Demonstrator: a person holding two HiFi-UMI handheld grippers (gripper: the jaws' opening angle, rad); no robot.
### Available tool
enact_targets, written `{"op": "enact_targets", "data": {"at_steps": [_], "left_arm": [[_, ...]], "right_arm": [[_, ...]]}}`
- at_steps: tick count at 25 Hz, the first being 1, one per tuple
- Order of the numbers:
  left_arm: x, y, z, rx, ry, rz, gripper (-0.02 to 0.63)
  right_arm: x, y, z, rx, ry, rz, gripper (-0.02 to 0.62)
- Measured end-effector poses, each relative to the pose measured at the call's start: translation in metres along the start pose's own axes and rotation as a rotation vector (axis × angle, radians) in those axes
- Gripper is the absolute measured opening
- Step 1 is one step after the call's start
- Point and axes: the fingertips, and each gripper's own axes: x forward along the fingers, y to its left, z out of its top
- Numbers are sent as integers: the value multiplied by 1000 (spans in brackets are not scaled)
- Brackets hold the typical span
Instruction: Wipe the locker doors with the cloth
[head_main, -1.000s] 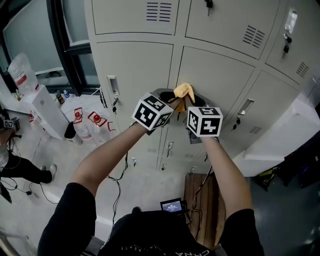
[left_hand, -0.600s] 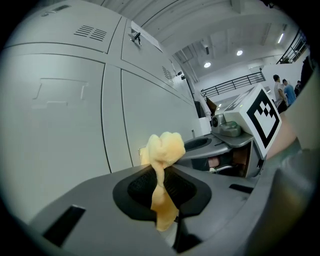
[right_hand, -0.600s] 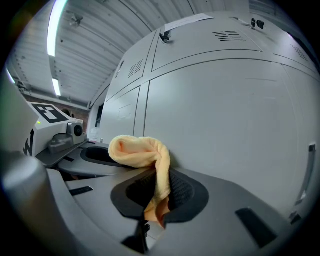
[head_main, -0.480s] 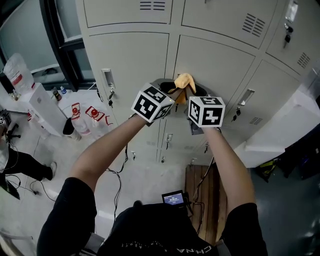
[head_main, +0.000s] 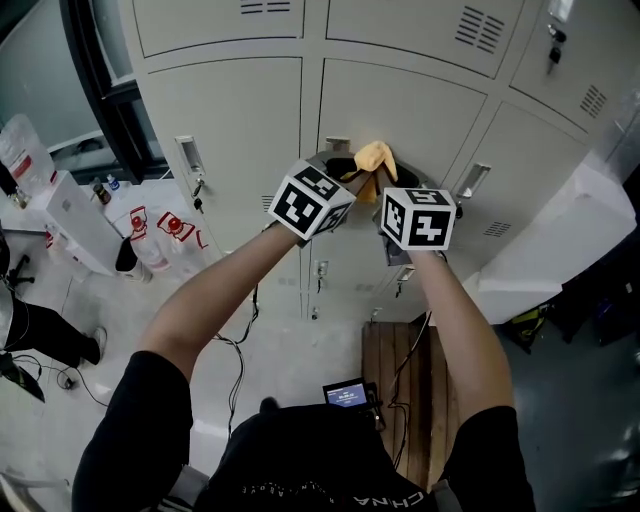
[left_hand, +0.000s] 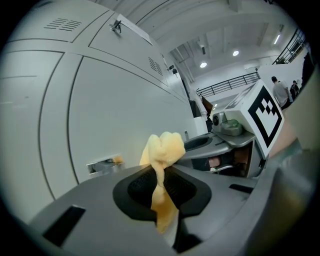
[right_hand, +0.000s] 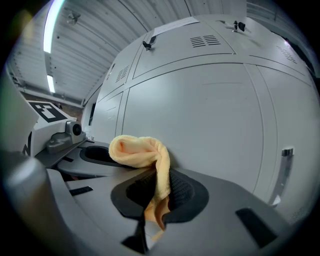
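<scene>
Pale grey locker doors (head_main: 400, 105) fill the wall ahead of us, and against the middle one sits the yellow cloth (head_main: 375, 156), bunched into a small lump just beside a door seam. We cannot tell whether it actually touches the metal. The left hand-held gripper (left_hand: 162, 187) has its jaws closed on one tail of the cloth, which runs down between the dark pads while the lump stands up above the tips. The right hand-held gripper (right_hand: 157, 192) is likewise clamped on the cloth, a folded end looping over to its left and a strip hanging through the pinch. We hold the two grippers close together, tips nearly meeting at the cloth, with their marker cubes side by side and our bare forearms reaching up to them. A metal latch (head_main: 472, 180) sits on the door to the right of the cloth, and another latch (head_main: 187, 154) on the door to the left. Below, on the floor (head_main: 290, 370), lie a wooden board (head_main: 398, 375) and a small lit screen (head_main: 345, 393). Farther left, white bottles with red labels (head_main: 160, 225) stand near the lockers, well apart from the cloth.
</scene>
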Motion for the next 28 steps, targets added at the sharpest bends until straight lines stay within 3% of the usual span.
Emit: {"op": "enact_targets", "data": {"at_steps": [17, 28], "left_arm": [[97, -75, 26, -5, -20, -112, 52], [119, -93, 33, -3, -23, -129, 52]], "right_arm": [[-51, -115, -21, 10, 24, -108, 61], [-63, -141, -26, 5, 26, -114, 61]]}}
